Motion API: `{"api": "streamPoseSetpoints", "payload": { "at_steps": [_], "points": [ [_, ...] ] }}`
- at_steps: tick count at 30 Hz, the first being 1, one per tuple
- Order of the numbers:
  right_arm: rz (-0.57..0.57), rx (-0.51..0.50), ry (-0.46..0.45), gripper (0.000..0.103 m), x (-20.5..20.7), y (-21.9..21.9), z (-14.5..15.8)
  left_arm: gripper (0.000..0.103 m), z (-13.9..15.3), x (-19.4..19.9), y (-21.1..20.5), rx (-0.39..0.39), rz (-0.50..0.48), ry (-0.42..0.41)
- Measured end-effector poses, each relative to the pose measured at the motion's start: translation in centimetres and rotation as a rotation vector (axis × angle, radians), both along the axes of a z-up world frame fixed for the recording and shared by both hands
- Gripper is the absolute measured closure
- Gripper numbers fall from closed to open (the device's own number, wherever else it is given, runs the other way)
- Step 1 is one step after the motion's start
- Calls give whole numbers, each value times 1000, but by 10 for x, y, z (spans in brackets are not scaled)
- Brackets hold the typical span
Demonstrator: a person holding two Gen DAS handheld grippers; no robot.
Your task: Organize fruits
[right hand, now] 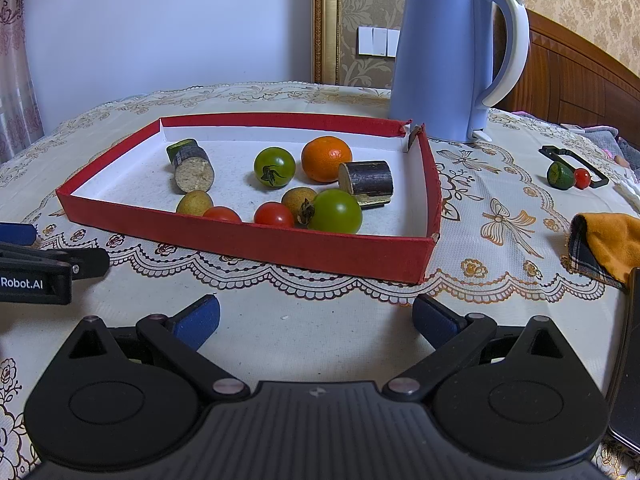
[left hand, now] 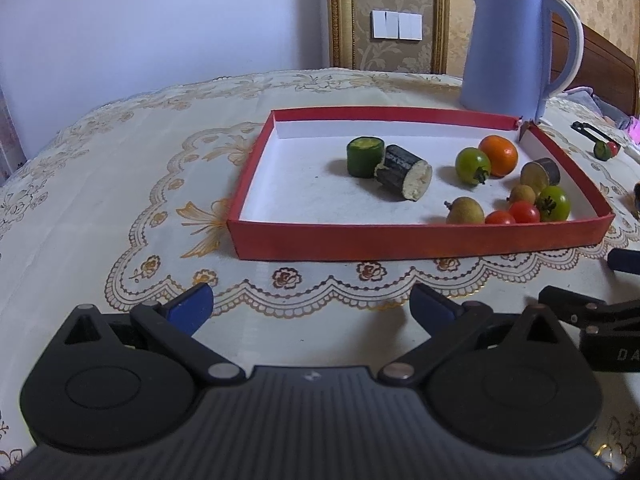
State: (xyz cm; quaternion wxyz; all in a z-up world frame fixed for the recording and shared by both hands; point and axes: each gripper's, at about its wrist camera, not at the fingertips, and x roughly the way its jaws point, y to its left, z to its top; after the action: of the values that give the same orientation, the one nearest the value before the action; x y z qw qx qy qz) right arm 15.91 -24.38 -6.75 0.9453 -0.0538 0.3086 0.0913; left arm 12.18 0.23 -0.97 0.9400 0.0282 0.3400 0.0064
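Note:
A shallow red tray (left hand: 420, 240) (right hand: 248, 240) on the tablecloth holds an orange (left hand: 498, 155) (right hand: 326, 158), two green tomatoes (left hand: 472, 165) (right hand: 274, 166), red cherry tomatoes (left hand: 524, 212) (right hand: 273, 214), small brown fruits (left hand: 465, 210) (right hand: 194, 202), a cucumber piece (left hand: 364, 156) and dark sugarcane pieces (left hand: 404, 176) (right hand: 366, 178). Outside it at the right lie a green piece (right hand: 561, 175) and a red cherry tomato (right hand: 582, 178). My left gripper (left hand: 312, 304) is open and empty before the tray. My right gripper (right hand: 316, 318) is open and empty before the tray too.
A blue kettle (left hand: 516, 48) (right hand: 452, 60) stands behind the tray. An orange cloth (right hand: 604, 244) and a dark flat object (right hand: 628, 360) lie at the right. A black clip (right hand: 576, 164) lies by the loose fruit. A wooden headboard is beyond the table.

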Motion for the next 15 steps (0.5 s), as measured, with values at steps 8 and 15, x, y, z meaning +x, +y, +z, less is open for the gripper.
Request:
{"api": "streamPoseSetpoints", "payload": {
  "at_steps": [8,15],
  "points": [
    [0,0,0,0,0,0,0,0,-1,1,2,1,10,11],
    [0,0,0,0,0,0,0,0,-1,3,4,8,27,17]
  ]
}}
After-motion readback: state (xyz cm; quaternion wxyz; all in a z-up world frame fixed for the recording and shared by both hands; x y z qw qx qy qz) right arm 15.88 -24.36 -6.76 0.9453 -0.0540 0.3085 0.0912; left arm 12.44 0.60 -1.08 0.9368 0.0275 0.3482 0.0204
